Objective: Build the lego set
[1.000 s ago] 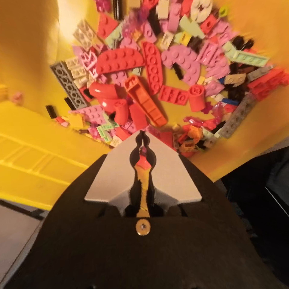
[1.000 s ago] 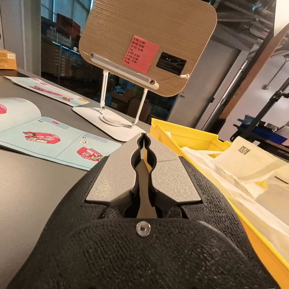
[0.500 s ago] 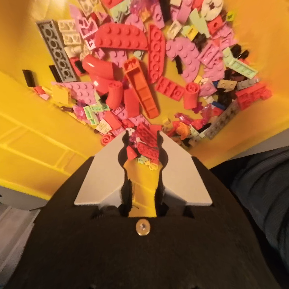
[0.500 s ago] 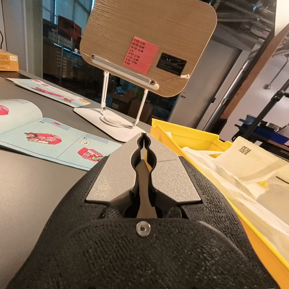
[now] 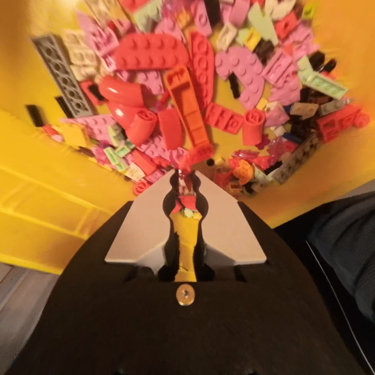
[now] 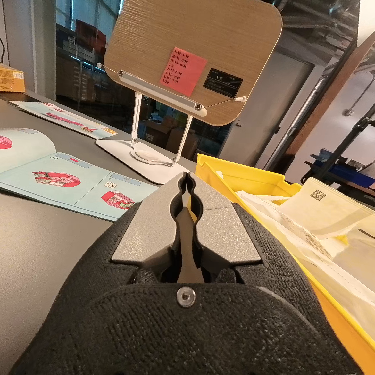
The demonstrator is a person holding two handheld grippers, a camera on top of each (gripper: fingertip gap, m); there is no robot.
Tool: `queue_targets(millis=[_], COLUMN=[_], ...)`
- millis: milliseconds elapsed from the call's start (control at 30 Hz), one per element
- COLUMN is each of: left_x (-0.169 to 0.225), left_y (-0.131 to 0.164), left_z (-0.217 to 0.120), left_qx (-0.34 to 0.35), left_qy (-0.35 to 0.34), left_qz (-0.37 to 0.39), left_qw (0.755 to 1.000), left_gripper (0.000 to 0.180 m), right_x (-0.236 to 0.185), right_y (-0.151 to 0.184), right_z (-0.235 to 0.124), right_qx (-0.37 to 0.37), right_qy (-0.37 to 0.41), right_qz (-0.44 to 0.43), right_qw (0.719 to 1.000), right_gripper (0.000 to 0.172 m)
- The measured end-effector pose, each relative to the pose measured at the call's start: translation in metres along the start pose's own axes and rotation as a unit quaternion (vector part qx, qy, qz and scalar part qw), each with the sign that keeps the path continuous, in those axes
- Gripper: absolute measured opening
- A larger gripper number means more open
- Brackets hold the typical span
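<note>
My left gripper (image 5: 185, 174) points down into a yellow bin (image 5: 40, 203) heaped with loose building bricks (image 5: 233, 91), mostly red, pink and pale green. My fingers there stand only a narrow way apart. Between their tips sits a small red studded piece (image 5: 197, 155), which juts out toward 1 o'clock above the heap. The picture is smeared, but both pads seem to press on it, so I count it as gripped and not merely lying between them. Just beyond it, at 12 o'clock, lies a long orange brick (image 5: 188, 109). A grey plate with holes (image 5: 60, 75) rests against the bin's floor at 10 o'clock, and a pink curved plate (image 5: 243, 75) lies at 1 o'clock. The rest of the bricks lie loose in the bin. My right gripper (image 6: 186, 174) is closed, tip against tip, with nothing between the pads. It hangs low over a dark table (image 6: 40, 253), well apart from anything it could hold. An open instruction booklet (image 6: 71, 182) lies flat at 9 o'clock. A wooden book stand (image 6: 192, 50) with a pink note (image 6: 182, 71) stuck on its board rises at 12 o'clock. A second yellow bin (image 6: 253, 182) stuffed with pale paper bags (image 6: 324, 213) sits just beside my fingers at 3 o'clock. I see no assembled bricks on the table in either view.
</note>
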State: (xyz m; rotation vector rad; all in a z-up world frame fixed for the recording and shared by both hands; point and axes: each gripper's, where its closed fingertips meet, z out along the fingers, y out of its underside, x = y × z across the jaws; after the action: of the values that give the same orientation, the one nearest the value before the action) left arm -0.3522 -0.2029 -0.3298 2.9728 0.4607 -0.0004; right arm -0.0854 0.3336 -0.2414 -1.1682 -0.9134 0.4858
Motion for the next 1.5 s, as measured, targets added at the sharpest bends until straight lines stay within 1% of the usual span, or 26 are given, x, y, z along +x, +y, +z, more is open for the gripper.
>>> queue_targets(millis=[100, 200, 300, 367, 500, 633, 667, 767, 800, 900, 933, 1000, 1033, 1133, 1300, 1333, 1433, 1500], left_x=[-0.011, -0.020, -0.038, -0.051, -0.067, -0.074, -0.074, -0.068, -0.062, -0.046, -0.035, -0.010, -0.001, 0.008, 0.005, 0.005, 0.012, 0.006], left_y=[-0.020, -0.050, -0.080, -0.096, -0.115, -0.122, -0.123, -0.125, -0.127, -0.134, -0.136, -0.135, -0.134, -0.132, -0.133, -0.134, -0.132, -0.129], left_z=[-0.008, -0.017, -0.025, -0.027, -0.023, -0.020, -0.019, -0.019, -0.021, -0.036, -0.042, -0.049, -0.050, -0.047, -0.027, -0.023, -0.016, -0.009], left_qx=[0.044, 0.106, 0.159, 0.178, 0.179, 0.170, 0.169, 0.169, 0.178, 0.229, 0.243, 0.254, 0.252, 0.243, 0.211, 0.207, 0.190, 0.174], left_qy=[-0.013, -0.011, -0.019, -0.018, -0.001, 0.016, 0.020, 0.042, 0.054, 0.080, 0.101, 0.151, 0.164, 0.140, 0.063, 0.061, 0.089, 0.080], left_qz=[0.000, -0.007, -0.020, -0.031, -0.035, -0.041, -0.045, -0.044, -0.037, -0.004, 0.016, 0.054, 0.069, 0.102, 0.133, 0.135, 0.130, 0.127], left_qw=[0.999, 0.994, 0.987, 0.983, 0.983, 0.985, 0.984, 0.984, 0.982, 0.970, 0.965, 0.954, 0.951, 0.955, 0.966, 0.967, 0.969, 0.973], left_gripper=[0.012, 0.012, 0.012, 0.012, 0.013, 0.013, 0.019, 0.048, 0.053, 0.053, 0.052, 0.051, 0.051, 0.047, 0.040, 0.039, 0.041, 0.041], right_x=[0.000, 0.000, 0.000, 0.000, 0.000, -0.001, -0.001, -0.001, -0.001, -0.001, -0.001, -0.001, -0.002, -0.003, -0.003, -0.003, -0.003, -0.004], right_y=[0.000, 0.000, 0.000, -0.001, -0.001, -0.001, 0.000, 0.000, 0.000, -0.001, 0.000, 0.000, 0.000, 0.000, 0.000, 0.000, 0.000, 0.000], right_z=[0.000, 0.000, 0.000, 0.000, 0.000, 0.001, 0.001, 0.001, 0.001, 0.001, 0.001, 0.001, 0.001, 0.001, 0.001, 0.001, 0.001, 0.001], right_qx=[0.000, 0.001, 0.001, 0.002, 0.003, 0.003, 0.002, 0.002, 0.002, 0.003, 0.003, 0.002, 0.002, 0.001, 0.002, 0.002, 0.002, 0.001], right_qy=[0.000, 0.000, -0.001, 0.000, -0.002, -0.004, -0.005, -0.005, -0.005, -0.004, -0.005, -0.006, -0.007, -0.009, -0.009, -0.009, -0.009, -0.010], right_qz=[0.000, 0.001, 0.003, 0.004, 0.006, 0.005, 0.004, 0.005, 0.005, 0.005, 0.005, 0.003, 0.002, 0.000, -0.001, -0.001, -0.001, -0.003], right_qw=[1.000, 1.000, 1.000, 1.000, 1.000, 1.000, 1.000, 1.000, 1.000, 1.000, 1.000, 1.000, 1.000, 1.000, 1.000, 1.000, 1.000, 1.000], right_gripper=[0.000, 0.000, 0.000, 0.000, 0.000, 0.000, 0.000, 0.000, 0.000, 0.000, 0.000, 0.000, 0.000, 0.000, 0.000, 0.000, 0.000, 0.000])
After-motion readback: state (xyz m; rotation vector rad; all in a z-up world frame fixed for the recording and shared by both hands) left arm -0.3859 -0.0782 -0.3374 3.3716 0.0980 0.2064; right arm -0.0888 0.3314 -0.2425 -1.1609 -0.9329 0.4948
